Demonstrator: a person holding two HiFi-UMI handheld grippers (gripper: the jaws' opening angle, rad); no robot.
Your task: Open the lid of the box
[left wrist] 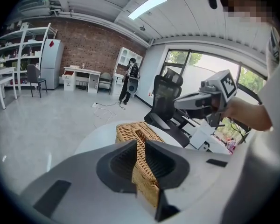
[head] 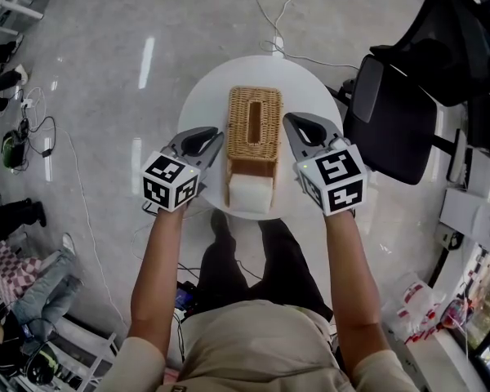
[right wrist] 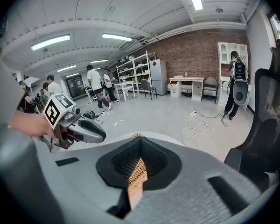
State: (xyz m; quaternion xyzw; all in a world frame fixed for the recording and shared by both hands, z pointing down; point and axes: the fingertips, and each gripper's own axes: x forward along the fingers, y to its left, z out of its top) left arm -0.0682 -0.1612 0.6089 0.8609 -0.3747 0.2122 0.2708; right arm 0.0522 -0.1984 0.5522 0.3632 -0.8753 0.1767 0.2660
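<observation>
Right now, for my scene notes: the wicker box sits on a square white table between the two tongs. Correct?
Not quite: the table is round, not square, as the head view shows. The wicker box does sit on it, between the left tongs and right tongs.

We see a round white table [head: 198, 96] on a pale glossy floor [head: 106, 72]. Just beside the table, to its right in the head view, stands a black office chair [head: 396, 125]. Beyond the table's far edge a white cable [head: 276, 39] loops over the floor. Far past the table, a brick wall [right wrist: 196, 43] backs white shelves [right wrist: 133, 71] and a grey fridge [right wrist: 158, 76].
</observation>
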